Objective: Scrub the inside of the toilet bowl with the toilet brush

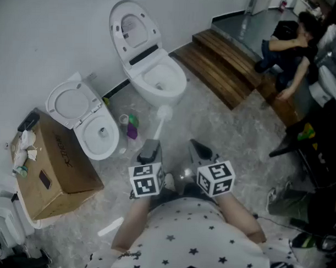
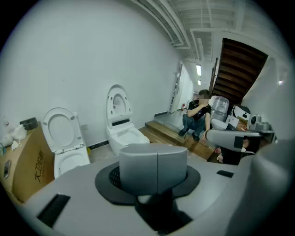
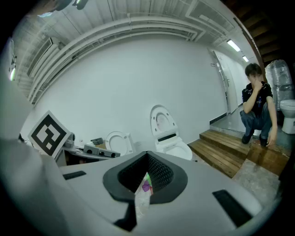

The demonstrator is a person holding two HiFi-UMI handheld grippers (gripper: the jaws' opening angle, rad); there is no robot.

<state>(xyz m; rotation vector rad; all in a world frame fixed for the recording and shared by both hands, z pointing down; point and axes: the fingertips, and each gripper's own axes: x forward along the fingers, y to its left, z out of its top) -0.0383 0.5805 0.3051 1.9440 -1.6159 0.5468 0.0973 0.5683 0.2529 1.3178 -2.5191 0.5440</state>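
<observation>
While the toilet brush (image 1: 164, 112) hangs at frame centre, just below the toilet bowl (image 1: 179, 77), the left gripper (image 1: 150, 150) fingers are closed on its handle; the right gripper (image 3: 145, 177) fingers stand apart, empty. I think the handle may twist under scrubbing pressure.

The left forearm (image 1: 133, 223) and right forearm (image 1: 239, 213) reach forward, side by side. The left gripper (image 1: 150, 147) has its jaws pressed together, and nothing seems to sit between them. The right gripper (image 1: 199, 148), just beside it, holds its jaws a narrow slit apart and is empty.
</observation>
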